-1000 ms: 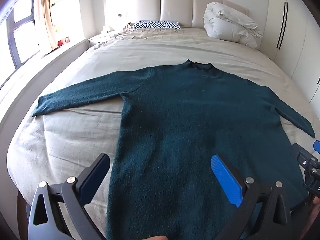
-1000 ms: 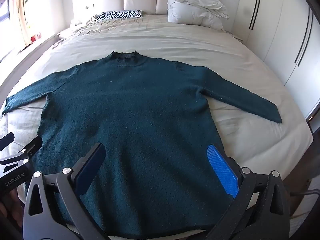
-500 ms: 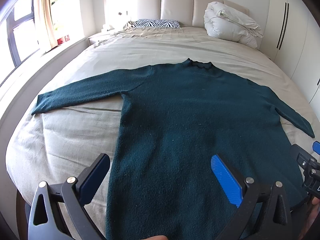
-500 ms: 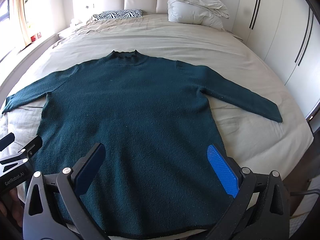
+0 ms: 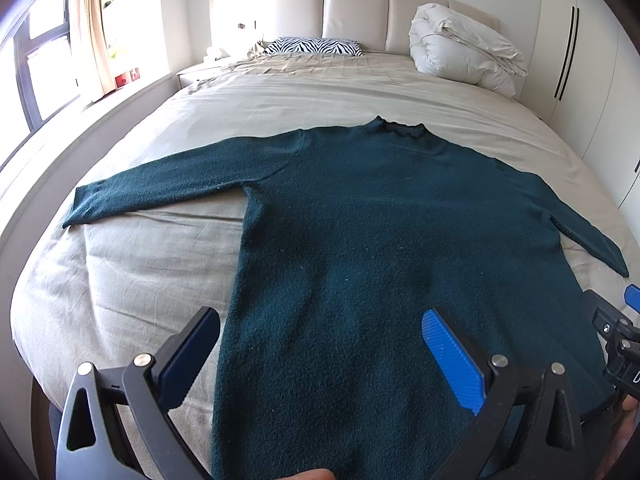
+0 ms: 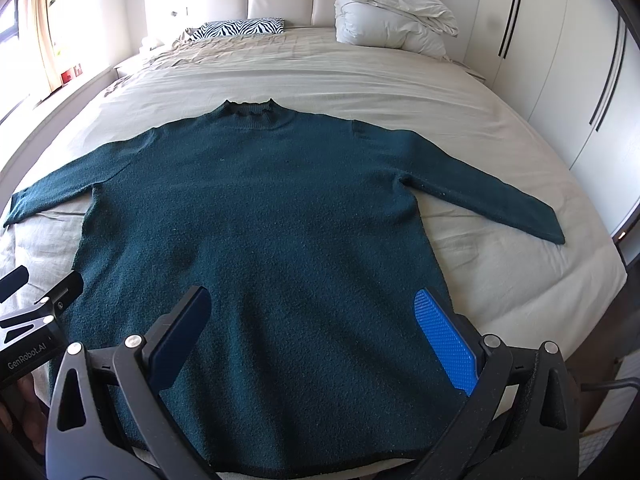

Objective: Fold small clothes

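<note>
Left wrist view: sweater flat on bed, collar away, hem nearest; left gripper jaws apart over left hem; right gripper jaws apart, empty, over right hem.

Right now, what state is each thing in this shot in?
Dark teal knit sweater: spread flat, unfolded, both sleeves out.
Left tool: open, holding nothing, above the hem.
Right tool: open, holding nothing, above the hem.
White duvet: bundled by the headboard.
Zebra-print pillow: lying flat.
</note>
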`<state>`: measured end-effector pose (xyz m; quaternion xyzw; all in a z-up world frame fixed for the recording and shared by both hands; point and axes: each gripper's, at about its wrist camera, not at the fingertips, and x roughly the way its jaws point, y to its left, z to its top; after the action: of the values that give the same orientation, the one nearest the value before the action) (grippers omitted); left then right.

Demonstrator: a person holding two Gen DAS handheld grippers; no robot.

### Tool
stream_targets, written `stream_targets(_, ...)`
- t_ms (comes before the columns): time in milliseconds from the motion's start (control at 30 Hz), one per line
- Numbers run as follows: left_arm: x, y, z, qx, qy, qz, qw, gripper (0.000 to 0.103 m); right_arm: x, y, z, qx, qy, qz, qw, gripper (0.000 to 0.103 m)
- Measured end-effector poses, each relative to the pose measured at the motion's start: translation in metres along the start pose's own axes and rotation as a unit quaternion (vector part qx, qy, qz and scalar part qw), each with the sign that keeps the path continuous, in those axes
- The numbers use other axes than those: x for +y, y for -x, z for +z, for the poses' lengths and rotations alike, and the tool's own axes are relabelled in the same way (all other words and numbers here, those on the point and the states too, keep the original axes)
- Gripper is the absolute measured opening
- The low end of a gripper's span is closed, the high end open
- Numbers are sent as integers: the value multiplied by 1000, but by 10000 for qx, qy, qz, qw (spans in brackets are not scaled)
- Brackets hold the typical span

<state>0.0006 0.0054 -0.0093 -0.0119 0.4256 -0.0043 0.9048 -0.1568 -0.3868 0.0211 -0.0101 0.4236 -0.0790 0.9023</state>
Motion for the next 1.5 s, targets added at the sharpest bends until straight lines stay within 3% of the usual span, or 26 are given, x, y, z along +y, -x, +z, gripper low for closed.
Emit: stream_targets(1500,4,-4,-1,86,182,-121,9997,103,3,-6,-5,37,39,8,10000,103)
